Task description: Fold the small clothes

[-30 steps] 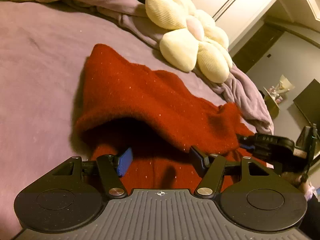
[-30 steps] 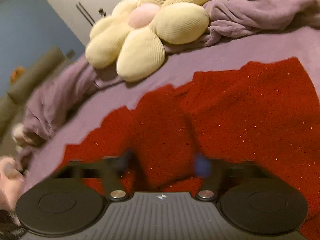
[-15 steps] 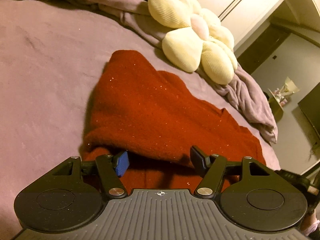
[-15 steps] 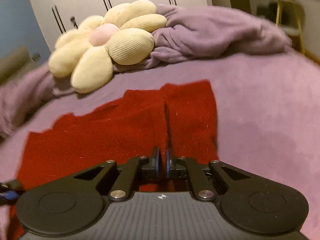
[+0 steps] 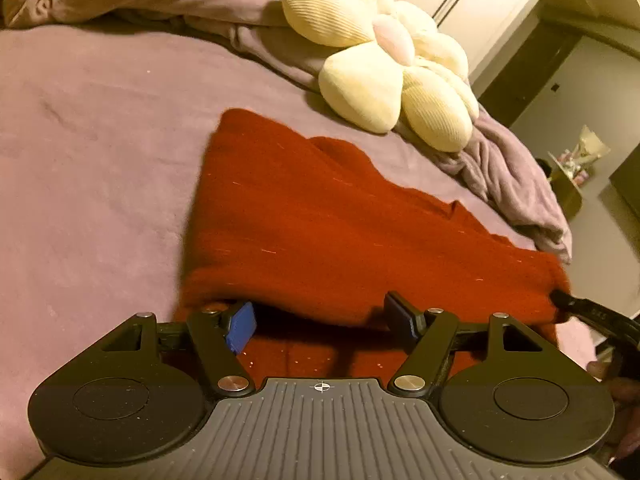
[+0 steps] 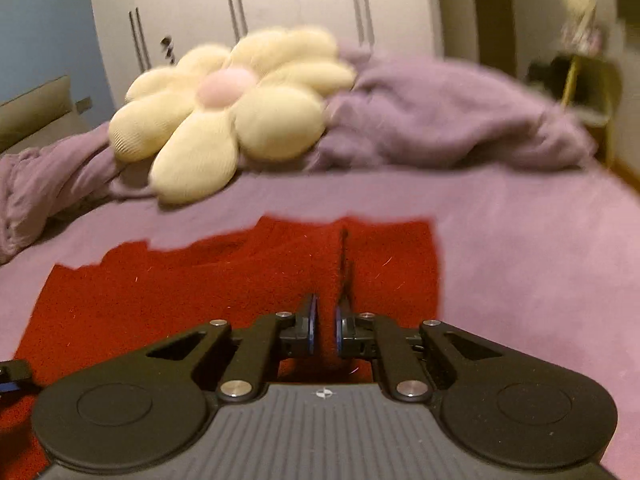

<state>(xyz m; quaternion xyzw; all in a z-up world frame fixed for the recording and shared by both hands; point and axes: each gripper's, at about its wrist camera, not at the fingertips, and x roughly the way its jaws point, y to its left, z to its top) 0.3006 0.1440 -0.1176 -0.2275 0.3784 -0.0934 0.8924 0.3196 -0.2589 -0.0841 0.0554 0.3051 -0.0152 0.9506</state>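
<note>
Right wrist view: my right tool (image 6: 324,330) was pinching a ridge of the red garment (image 6: 224,276) on the bed (image 6: 540,260); my left tool (image 5: 320,320) gaped, just opening, empty. One fold made, more remained.

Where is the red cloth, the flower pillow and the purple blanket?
red cloth (image 5: 320,232): left wrist view, middle of the folded top layer.
flower pillow (image 6: 224,84): right wrist view, its pink centre.
purple blanket (image 6: 440,120): right wrist view, the bunched heap right of the pillow.
</note>
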